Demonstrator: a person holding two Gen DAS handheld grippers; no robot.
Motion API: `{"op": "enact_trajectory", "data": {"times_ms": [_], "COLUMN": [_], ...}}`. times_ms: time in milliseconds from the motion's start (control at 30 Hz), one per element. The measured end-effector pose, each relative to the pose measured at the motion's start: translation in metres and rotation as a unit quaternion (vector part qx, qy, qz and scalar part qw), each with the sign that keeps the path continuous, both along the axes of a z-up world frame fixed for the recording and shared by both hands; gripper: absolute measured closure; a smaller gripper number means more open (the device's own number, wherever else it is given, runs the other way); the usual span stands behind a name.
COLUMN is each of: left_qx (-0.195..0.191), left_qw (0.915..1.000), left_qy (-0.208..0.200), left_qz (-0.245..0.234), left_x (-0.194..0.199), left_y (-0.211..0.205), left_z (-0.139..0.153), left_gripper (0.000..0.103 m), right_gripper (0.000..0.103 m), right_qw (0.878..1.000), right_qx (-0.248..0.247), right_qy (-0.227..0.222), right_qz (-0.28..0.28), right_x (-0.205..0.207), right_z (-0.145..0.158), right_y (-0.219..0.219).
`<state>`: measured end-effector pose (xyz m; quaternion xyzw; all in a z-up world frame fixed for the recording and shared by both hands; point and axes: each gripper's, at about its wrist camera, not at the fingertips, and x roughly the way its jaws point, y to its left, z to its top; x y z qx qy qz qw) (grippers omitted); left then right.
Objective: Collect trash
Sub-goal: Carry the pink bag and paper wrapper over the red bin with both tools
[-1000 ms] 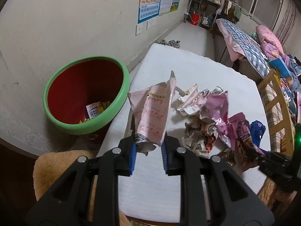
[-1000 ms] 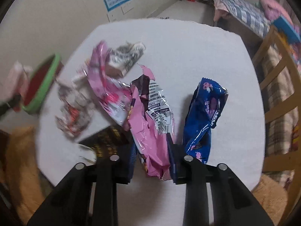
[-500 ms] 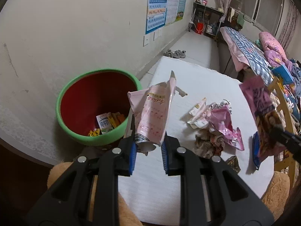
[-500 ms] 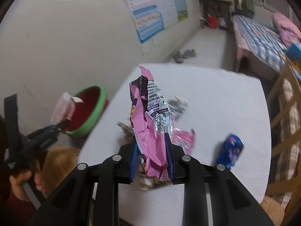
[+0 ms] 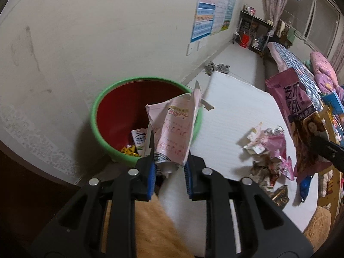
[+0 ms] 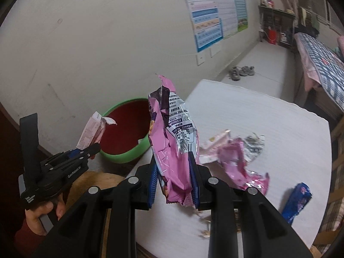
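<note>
My left gripper is clamped on the lower end of a pale pink wrapper, which stands up at frame centre in the left wrist view, in front of the open red bin with the green rim. My right gripper is pinched on a brighter pink snack bag that rises through the middle of its own view. Both are empty film, so I judge them nearly weightless, floppy and a little slick; a bite low across a crumpled fold should keep them from sliding out. More wrappers lie heaped at right on the white padded table, and a blue packet sits apart at lower right. Behind are a cream wall with posters, shoes on the floor and a bed at upper right.
</note>
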<state>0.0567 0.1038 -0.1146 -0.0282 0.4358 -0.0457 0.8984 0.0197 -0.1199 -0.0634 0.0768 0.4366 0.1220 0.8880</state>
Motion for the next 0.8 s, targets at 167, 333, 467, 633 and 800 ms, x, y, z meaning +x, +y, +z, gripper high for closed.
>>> {"op": "enact_trajectory", "data": {"times_ms": [167,333,467,633,800], "left_qx": [0.001,0.002,0.002,0.001,0.003], "left_qw": [0.9999,0.9999,0.9998,0.9998,0.9998], "left_qy": [-0.002,-0.003,-0.002,0.002,0.004], "left_qz": [0.011,0.016,0.018,0.021,0.020], "left_x": [0.004,0.008,0.009,0.012,0.019], "left_y": [0.016,0.027,0.033,0.038,0.036], "left_z": [-0.001,-0.002,-0.005,-0.008,-0.010], "left_gripper": [0.082,0.082,0.082,0.082,0.082], "right_gripper": [0.077,0.077,0.077,0.077,0.077], "right_qw": [1.000,0.999,0.999,0.999,0.998], "right_qx": [-0.002,-0.003,-0.005,-0.005,-0.004], "right_qy": [0.006,0.009,0.013,0.019,0.025], "right_qz": [0.020,0.031,0.038,0.045,0.049], "right_x": [0.011,0.015,0.019,0.024,0.030], "right_z": [-0.004,-0.009,-0.012,-0.018,-0.022], "right_y": [0.022,0.035,0.043,0.048,0.055]}}
